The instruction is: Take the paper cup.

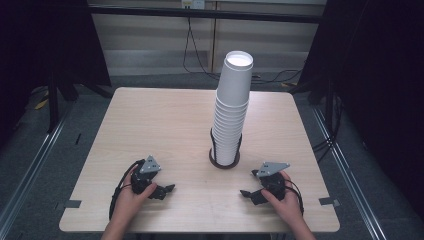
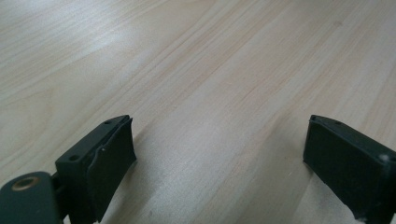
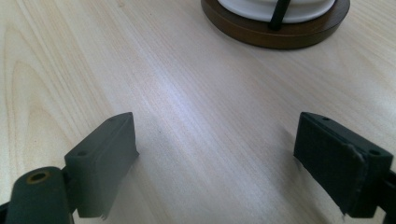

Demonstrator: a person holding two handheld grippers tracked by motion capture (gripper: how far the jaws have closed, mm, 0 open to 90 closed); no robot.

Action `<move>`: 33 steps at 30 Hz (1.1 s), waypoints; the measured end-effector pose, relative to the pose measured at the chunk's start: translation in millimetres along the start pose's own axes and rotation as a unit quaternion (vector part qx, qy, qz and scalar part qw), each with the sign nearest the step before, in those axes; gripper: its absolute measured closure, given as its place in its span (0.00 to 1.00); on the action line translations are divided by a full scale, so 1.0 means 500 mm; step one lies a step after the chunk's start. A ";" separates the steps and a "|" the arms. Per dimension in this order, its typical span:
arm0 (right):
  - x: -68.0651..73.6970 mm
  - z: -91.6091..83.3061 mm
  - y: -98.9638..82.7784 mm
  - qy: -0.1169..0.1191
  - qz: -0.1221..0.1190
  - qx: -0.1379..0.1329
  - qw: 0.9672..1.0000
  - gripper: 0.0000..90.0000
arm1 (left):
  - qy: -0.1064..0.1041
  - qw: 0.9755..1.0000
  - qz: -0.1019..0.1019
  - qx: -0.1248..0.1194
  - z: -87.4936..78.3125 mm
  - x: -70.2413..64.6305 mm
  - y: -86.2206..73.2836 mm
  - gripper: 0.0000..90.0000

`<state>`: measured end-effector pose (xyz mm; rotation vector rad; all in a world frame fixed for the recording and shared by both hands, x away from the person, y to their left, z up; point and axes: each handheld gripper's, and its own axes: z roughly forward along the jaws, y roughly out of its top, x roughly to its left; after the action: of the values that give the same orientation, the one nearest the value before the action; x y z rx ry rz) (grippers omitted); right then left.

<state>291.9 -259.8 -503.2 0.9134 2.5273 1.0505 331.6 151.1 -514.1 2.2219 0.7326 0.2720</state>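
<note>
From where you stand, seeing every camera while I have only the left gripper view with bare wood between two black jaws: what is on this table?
Observer: A tall stack of white paper cups stands upright at the table's middle.
Operator: Loose on the wood?
Observer: No, it sits on a dark round base with thin black uprights around its lower part.
Operator: Where is my other hand?
Observer: The right gripper lies near the front edge, right of the stack, jaws apart, facing the left gripper.

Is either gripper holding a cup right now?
No. Both the left gripper and right gripper rest open on the table, apart from the cups.
</note>
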 end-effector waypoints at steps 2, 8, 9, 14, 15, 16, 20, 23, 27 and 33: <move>0.000 0.000 0.000 0.000 0.000 0.000 1.000 0.14 | 0.000 1.000 0.000 0.000 0.000 0.000 0.000 0.09; 0.000 0.000 0.000 0.001 0.000 0.000 1.000 0.14 | 0.008 1.000 -0.006 -0.001 -0.002 -0.003 -0.001 0.09; 0.000 0.000 0.000 0.001 0.000 0.000 1.000 0.14 | 0.008 1.000 -0.006 -0.001 -0.002 -0.003 -0.001 0.09; -0.005 -0.007 -0.003 0.012 0.010 -0.003 1.000 0.16 | 0.012 1.000 -0.010 -0.004 -0.004 -0.007 -0.003 0.11; -0.005 -0.007 -0.003 0.012 0.010 -0.003 1.000 0.16 | 0.012 1.000 -0.010 -0.004 -0.004 -0.007 -0.003 0.12; -0.010 -0.014 -0.001 0.020 0.021 -0.004 1.000 0.16 | 0.015 1.000 -0.009 -0.002 -0.005 -0.008 -0.003 0.12; -0.018 -0.040 0.014 0.038 0.041 -0.030 0.998 0.16 | 0.019 1.000 -0.004 0.003 -0.005 -0.011 0.002 0.13; -0.019 -0.056 0.028 0.039 0.034 -0.036 0.998 0.16 | 0.013 1.000 0.006 0.005 -0.003 -0.014 0.012 0.15; -0.030 -0.099 0.068 0.038 0.031 -0.049 0.998 0.16 | -0.010 1.000 0.000 -0.002 0.000 -0.022 0.029 0.16; -0.044 -0.134 0.109 0.037 0.027 -0.060 0.997 0.15 | -0.040 0.999 -0.019 -0.021 -0.012 -0.024 0.065 0.16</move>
<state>303.3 -281.1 -417.4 0.9302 2.4794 1.2598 333.0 130.2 -485.9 2.1637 0.7190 0.1772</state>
